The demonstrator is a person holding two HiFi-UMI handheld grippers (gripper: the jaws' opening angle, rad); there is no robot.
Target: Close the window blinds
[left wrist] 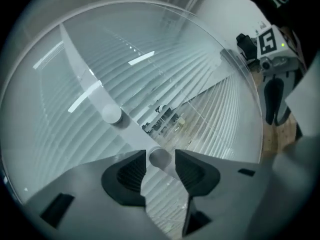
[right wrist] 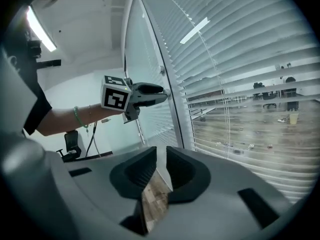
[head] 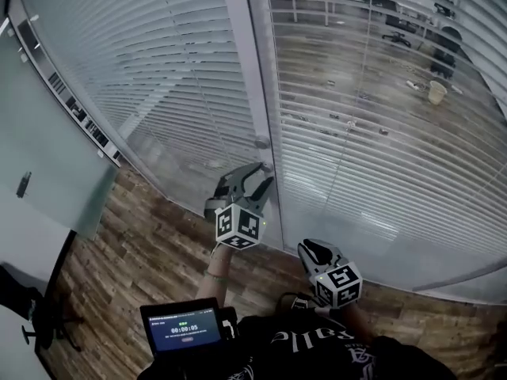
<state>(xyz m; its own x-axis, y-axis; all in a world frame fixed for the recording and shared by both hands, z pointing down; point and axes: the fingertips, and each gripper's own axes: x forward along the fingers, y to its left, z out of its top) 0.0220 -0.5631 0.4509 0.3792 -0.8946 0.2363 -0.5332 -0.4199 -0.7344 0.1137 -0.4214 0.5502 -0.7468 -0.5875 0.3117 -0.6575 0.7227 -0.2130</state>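
Two glass panels with white blinds behind them meet at a grey post [head: 252, 70]. The left blinds [head: 150, 70] look tilted nearly shut. The right blinds [head: 380, 125] stand open, and an office floor shows through the slats. My left gripper [head: 263, 174] reaches to the post, where a small round knob [left wrist: 159, 158] sits between its jaws with a little daylight on each side; a second knob [left wrist: 111, 115] is higher up. My right gripper [head: 306, 248] hangs lower and to the right, its jaws [right wrist: 161, 156] a narrow slit apart with nothing between them.
A small screen [head: 182, 327] sits at the person's chest. Wood flooring [head: 135, 252] runs along the foot of the glass. A frosted door with a dark handle [head: 24, 184] stands at the left. Desks, chairs and a bin [head: 436, 92] lie beyond the right panel.
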